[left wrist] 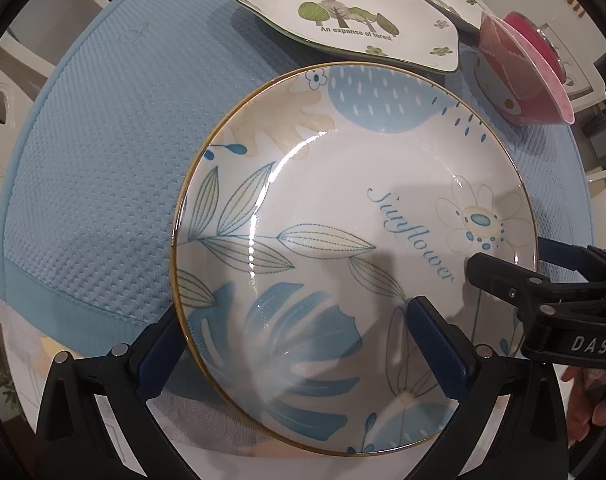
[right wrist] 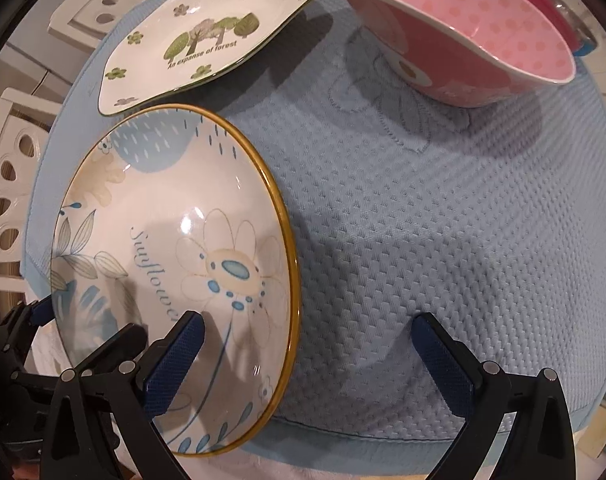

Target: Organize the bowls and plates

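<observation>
My left gripper [left wrist: 295, 344] open, jaws straddling Sunflower plate [left wrist: 355, 220] rim, frame centre. My right gripper [right wrist: 307, 356] open beside it. Forest plate [left wrist: 343, 12] and pink bowl [right wrist: 483, 40] near top, unstacked. Task looks barely started.

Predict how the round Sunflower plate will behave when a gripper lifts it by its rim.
The Sunflower plate looks glazed and glossy, so it will probably be slippery between fingers. It appears ceramic: likely stiff, fairly heavy, and breakable if dropped. Gripped at one edge, it may tilt.
</observation>
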A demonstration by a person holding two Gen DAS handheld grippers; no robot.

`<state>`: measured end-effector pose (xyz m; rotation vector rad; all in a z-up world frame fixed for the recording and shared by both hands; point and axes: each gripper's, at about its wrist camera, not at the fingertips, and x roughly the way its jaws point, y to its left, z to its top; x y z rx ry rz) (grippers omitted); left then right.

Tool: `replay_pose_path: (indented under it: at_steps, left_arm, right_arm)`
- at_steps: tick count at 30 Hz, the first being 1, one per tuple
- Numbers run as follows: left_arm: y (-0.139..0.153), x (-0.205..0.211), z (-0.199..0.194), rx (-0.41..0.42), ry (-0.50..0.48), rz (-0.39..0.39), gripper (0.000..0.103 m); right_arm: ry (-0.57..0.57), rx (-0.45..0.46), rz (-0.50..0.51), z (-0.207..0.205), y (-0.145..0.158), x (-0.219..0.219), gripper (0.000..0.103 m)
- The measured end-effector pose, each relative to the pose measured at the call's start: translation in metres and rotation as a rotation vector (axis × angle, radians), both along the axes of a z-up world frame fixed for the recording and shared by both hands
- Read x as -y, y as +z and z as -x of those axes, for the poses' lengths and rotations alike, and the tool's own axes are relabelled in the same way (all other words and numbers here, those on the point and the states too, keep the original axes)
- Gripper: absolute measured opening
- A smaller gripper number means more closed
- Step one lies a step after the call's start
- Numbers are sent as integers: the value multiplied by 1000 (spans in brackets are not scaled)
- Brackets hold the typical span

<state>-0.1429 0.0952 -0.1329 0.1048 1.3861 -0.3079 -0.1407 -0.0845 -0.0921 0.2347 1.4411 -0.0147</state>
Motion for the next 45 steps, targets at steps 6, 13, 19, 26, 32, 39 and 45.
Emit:
replay_pose_path:
  at_steps: [6,13,19,26,32,39,45]
  left_arm:
    - [2,2,-5,-32,-29,-15,103]
    - [2,0,-10,-55,-60,-96,103]
    - [22,-9,-18,-29,-43,-124,102]
    - [59,-36,-47,5,34,-78,102]
    - [93,-52,-87,36,98,-72,102]
    - [142,-58,-131,124,112,-36,102]
    - [161,-45,-169,168,113,-8,102]
  right_arm:
    - [17,0,5,5,-6,-7,103]
    - [74,-44,2,7,-13,-19,103]
    - [114,-59,1,5,-7,-21,93]
    - [110,58,-70,-5,48,-6,91]
    - [64,170,-121,-38,113,13,91]
    - [71,288,-159,-110,193,30,91]
    - [105,293,-181,-172,209,34,91]
